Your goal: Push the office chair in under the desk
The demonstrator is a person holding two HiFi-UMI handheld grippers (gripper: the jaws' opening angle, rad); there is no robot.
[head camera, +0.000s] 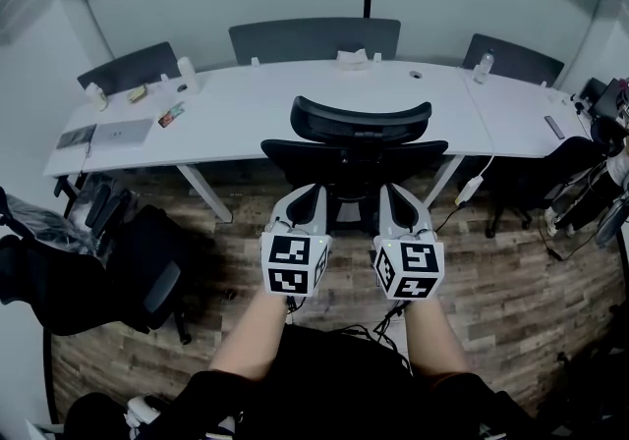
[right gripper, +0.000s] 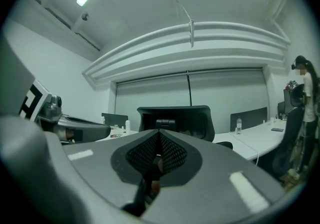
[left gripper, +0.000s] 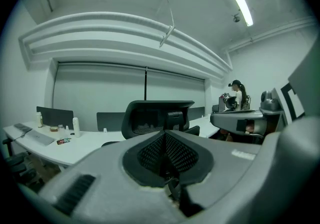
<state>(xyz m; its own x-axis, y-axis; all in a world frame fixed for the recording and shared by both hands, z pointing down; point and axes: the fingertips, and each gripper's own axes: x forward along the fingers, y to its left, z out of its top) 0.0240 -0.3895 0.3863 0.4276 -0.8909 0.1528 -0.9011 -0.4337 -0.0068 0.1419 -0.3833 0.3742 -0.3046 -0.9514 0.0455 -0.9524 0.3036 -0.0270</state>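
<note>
The black office chair (head camera: pixel 354 155) stands in front of the white desk (head camera: pixel 285 109), its back turned to me and its headrest (head camera: pixel 361 119) overlapping the desk's near edge. My left gripper (head camera: pixel 307 194) and right gripper (head camera: pixel 395 194) are side by side just behind the lower backrest, both shut with nothing between the jaws. Whether their tips touch the chair I cannot tell. In the left gripper view the closed left gripper (left gripper: pixel 164 135) points at the chair's upper back (left gripper: pixel 150 117). The right gripper (right gripper: pixel 159 135) points at that upper back (right gripper: pixel 175 118) likewise.
Another black chair (head camera: pixel 118 271) stands on the wood floor at the left, and one (head camera: pixel 550 173) at the right by cables. Grey chairs (head camera: pixel 314 35) line the desk's far side. A laptop (head camera: pixel 120 132) and a bottle (head camera: pixel 482 65) sit on the desk. A person (right gripper: pixel 305 113) stands at the right.
</note>
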